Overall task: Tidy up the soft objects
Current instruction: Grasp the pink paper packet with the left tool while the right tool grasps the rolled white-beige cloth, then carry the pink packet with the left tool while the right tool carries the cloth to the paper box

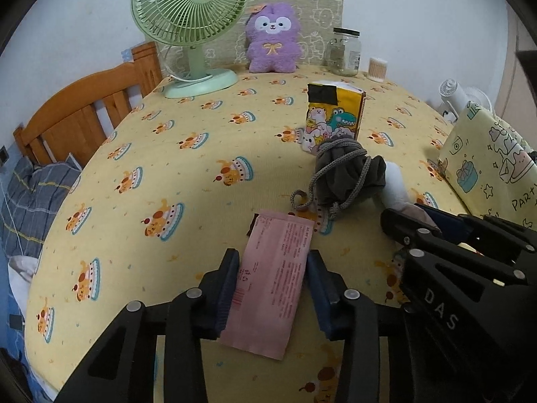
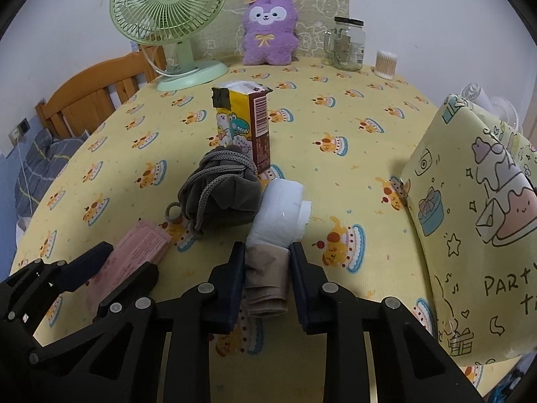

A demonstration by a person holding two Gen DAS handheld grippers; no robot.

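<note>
A flat pink packet lies on the yellow bedsheet, and my left gripper is shut on its two long edges. In the right wrist view my right gripper is shut on a beige rolled soft item. A white soft roll lies just beyond that beige roll and touches it. To the left of the white roll sits a grey drawstring pouch, leaning against it. The left gripper with the pink packet also shows at the lower left of this view.
A cartoon-printed tissue pack stands behind the pouch. Along the back are a green fan, a purple plush, a glass jar and a cotton swab tub. A yellow party bag stands at the right. A wooden bed rail runs along the left.
</note>
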